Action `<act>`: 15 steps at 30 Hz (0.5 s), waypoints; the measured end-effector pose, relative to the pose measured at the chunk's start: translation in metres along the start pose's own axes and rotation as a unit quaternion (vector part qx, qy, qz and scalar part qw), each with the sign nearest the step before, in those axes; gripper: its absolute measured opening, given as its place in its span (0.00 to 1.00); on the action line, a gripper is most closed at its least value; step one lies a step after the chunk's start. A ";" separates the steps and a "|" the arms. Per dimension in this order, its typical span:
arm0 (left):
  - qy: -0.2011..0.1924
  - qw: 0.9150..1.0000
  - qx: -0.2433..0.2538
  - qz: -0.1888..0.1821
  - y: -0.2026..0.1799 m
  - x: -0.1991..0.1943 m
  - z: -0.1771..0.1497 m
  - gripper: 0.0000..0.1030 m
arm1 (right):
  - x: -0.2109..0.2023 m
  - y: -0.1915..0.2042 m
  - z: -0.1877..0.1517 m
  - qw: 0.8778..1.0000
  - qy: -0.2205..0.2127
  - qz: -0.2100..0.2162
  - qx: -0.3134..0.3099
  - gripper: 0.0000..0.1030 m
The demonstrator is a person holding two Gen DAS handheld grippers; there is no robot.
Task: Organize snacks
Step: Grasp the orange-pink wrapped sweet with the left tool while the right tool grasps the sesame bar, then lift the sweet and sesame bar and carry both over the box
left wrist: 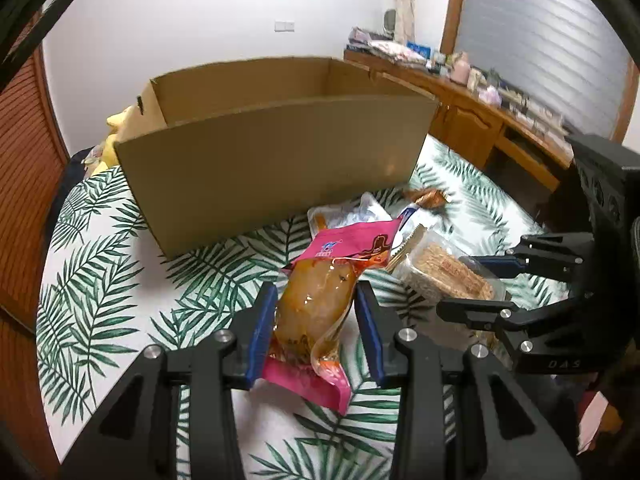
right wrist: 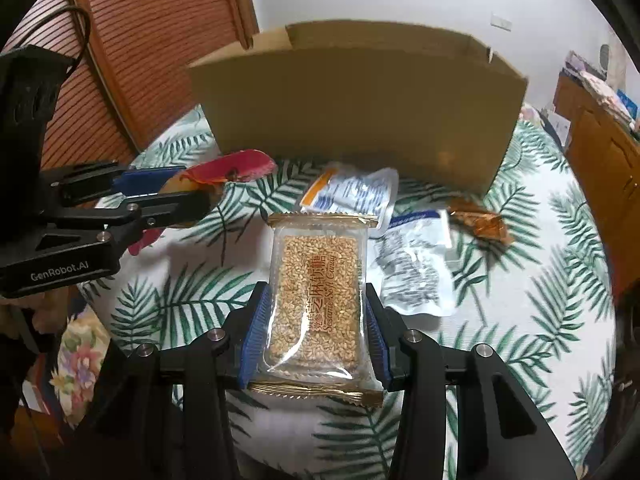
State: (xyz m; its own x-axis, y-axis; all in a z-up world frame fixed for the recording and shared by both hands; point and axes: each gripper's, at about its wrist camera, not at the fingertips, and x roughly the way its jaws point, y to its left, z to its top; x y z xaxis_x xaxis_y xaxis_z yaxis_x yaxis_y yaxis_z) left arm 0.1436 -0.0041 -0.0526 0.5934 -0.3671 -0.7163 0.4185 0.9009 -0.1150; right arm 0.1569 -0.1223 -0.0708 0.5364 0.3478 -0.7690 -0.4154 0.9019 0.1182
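My left gripper (left wrist: pixel 316 300) is shut on a pink-and-orange snack packet (left wrist: pixel 316 304), held above the leaf-print tablecloth; it also shows in the right wrist view (right wrist: pixel 224 172). My right gripper (right wrist: pixel 314 312) is shut on a clear sesame candy pack (right wrist: pixel 316 292), also seen in the left wrist view (left wrist: pixel 444 276) next to the left one. An open cardboard box (left wrist: pixel 272 160) stands behind both, shown also in the right wrist view (right wrist: pixel 360 108); its inside is mostly hidden.
On the tablecloth (right wrist: pixel 520 300) before the box lie a white-blue packet (right wrist: pixel 352 192), a white printed packet (right wrist: pixel 416 272) and a small orange wrapper (right wrist: pixel 480 220). A wooden desk (left wrist: pixel 480 120) with clutter stands right; a wooden door (right wrist: pixel 140 60) is left.
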 end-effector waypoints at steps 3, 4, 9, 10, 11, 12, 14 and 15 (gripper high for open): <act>-0.014 1.000 -0.009 -0.004 -0.002 -0.011 0.007 0.36 | -0.015 -0.003 -0.001 1.000 -0.009 -0.002 0.001 0.43; -0.018 1.000 -0.013 -0.005 -0.001 -0.016 0.008 0.37 | -0.018 -0.004 -0.002 1.000 -0.012 -0.004 0.002 0.44; -0.031 0.999 -0.022 -0.003 -0.001 -0.029 0.015 0.37 | -0.043 -0.011 0.002 0.999 -0.031 -0.007 0.009 0.44; -0.035 0.999 -0.025 -0.003 -0.001 -0.033 0.016 0.37 | -0.048 -0.011 0.002 0.999 -0.034 -0.008 0.009 0.44; -0.039 0.999 -0.029 -0.005 -0.001 -0.036 0.017 0.37 | -0.047 -0.010 0.005 0.999 -0.036 -0.009 0.009 0.44; -0.043 0.999 -0.031 -0.007 -0.001 -0.039 0.018 0.37 | -0.052 -0.009 0.006 0.999 -0.040 -0.012 0.007 0.44; -0.048 0.998 -0.034 -0.006 -0.001 -0.044 0.019 0.37 | -0.060 -0.010 0.009 0.999 -0.048 -0.015 0.006 0.44; -0.052 0.998 -0.035 -0.005 -0.002 -0.046 0.020 0.37 | -0.065 -0.010 0.009 0.999 -0.051 -0.016 0.006 0.44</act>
State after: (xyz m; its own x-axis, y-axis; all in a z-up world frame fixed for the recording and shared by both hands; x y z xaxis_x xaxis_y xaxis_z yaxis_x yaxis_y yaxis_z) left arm 0.1286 0.0061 -0.0058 0.6582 -0.3956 -0.6406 0.3789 0.9093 -0.1722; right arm 0.1331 -0.1515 -0.0165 0.6211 0.3434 -0.7045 -0.3895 0.9153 0.1027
